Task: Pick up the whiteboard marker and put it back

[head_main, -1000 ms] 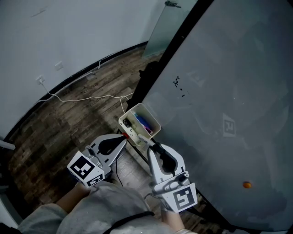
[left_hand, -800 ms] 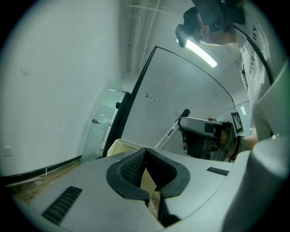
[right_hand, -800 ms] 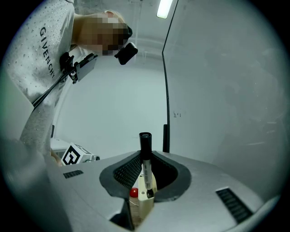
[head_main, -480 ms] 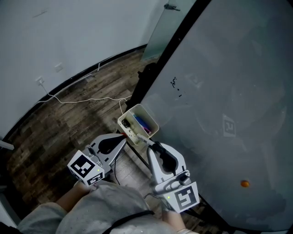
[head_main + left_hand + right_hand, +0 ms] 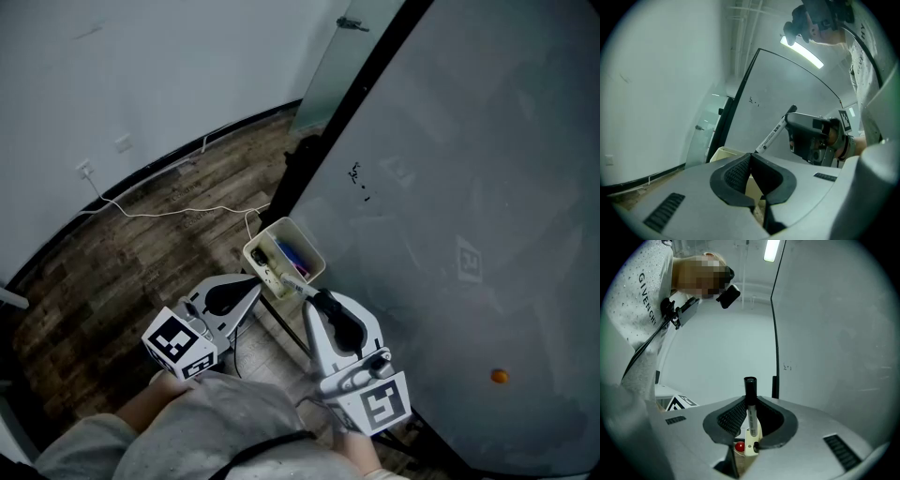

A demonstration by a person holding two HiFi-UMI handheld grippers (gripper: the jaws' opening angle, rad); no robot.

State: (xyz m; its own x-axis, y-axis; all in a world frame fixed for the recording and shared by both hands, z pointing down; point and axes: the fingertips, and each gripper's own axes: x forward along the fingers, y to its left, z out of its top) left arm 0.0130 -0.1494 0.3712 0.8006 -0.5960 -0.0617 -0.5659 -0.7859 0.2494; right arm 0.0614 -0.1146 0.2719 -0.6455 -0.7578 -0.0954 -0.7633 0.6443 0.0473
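Between the jaws of our right gripper [image 5: 749, 420] the whiteboard marker [image 5: 750, 401] is clamped, standing upright in that gripper's view with its black end above the jaws. From the head view, the marker's far end reaches over the near rim of the white tray [image 5: 317, 251], which sits at the lower edge of the whiteboard [image 5: 450, 187]. Just beside the tray's near left corner we hold our left gripper [image 5: 751, 159], jaws pressed together on nothing. A blue pen [image 5: 292, 252] lies inside the tray.
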